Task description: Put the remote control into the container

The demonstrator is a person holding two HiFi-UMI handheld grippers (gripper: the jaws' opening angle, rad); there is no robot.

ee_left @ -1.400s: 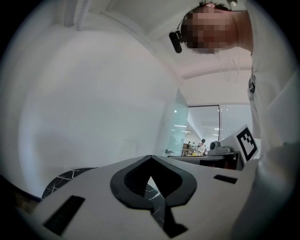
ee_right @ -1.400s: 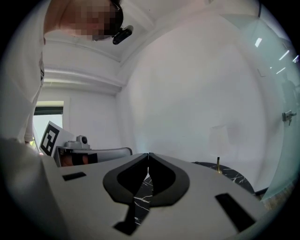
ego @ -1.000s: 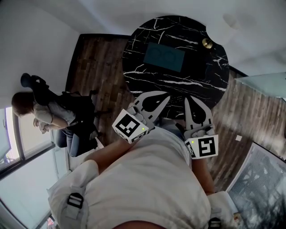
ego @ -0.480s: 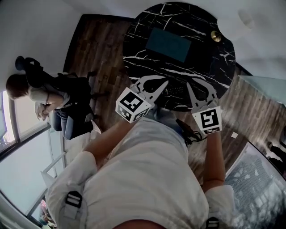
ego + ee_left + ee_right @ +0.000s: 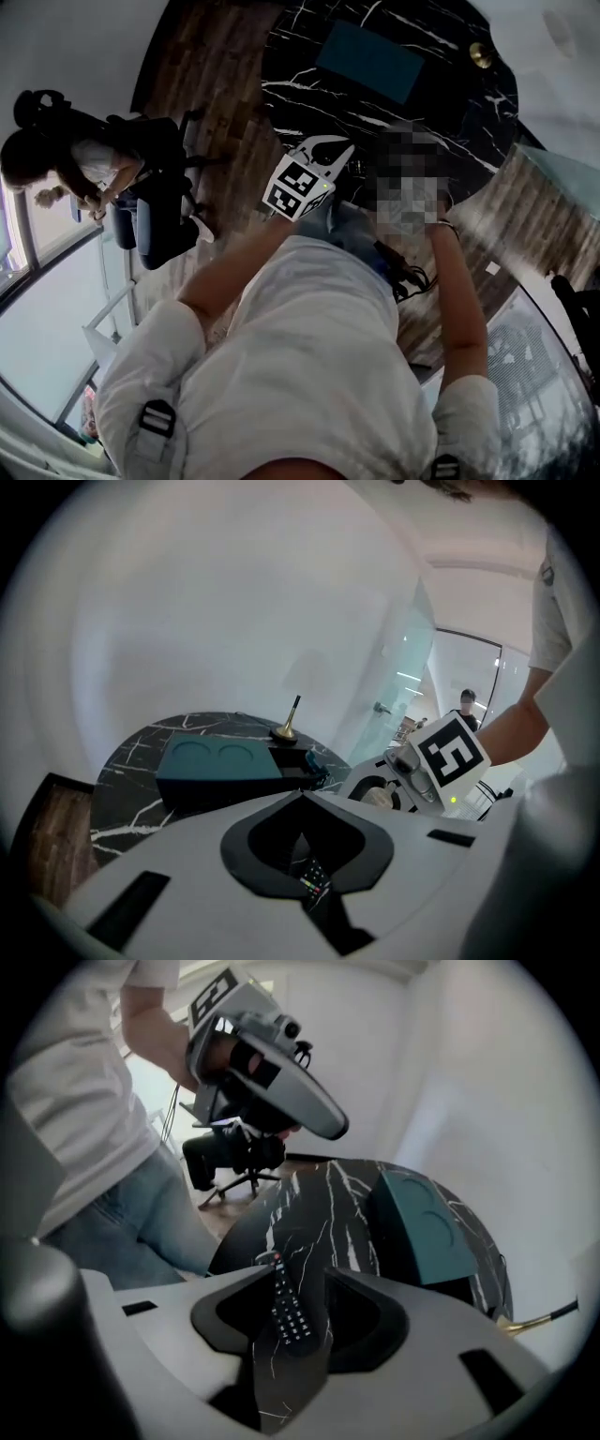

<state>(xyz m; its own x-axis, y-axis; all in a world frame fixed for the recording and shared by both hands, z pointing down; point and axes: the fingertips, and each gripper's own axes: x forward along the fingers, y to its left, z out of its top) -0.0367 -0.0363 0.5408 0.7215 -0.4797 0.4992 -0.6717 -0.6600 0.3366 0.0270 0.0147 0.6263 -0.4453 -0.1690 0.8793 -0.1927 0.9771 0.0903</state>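
Two readings: my right tongs (image 5: 295, 1274) are opening, remote control (image 5: 289, 1312) between the jaws (flat on table (image 5: 319, 1206)); left tongs (image 5: 302, 797) closed tip-to-tip, empty.

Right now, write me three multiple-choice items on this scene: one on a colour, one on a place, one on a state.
1. The container is:
A red
B teal
C yellow

2. The remote control lies:
A inside the container
B on a shelf
C on the black marble table

3. The left claw has its jaws:
A together, holding nothing
B clamped on the remote control
C spread wide round the container

Key: 1 B, its top is plainly teal in every view. 2 C, it lies flat on the veined black top, short of the container. 3 A, the left gripper view shows the tips meeting, with the remote control only seen beyond them.
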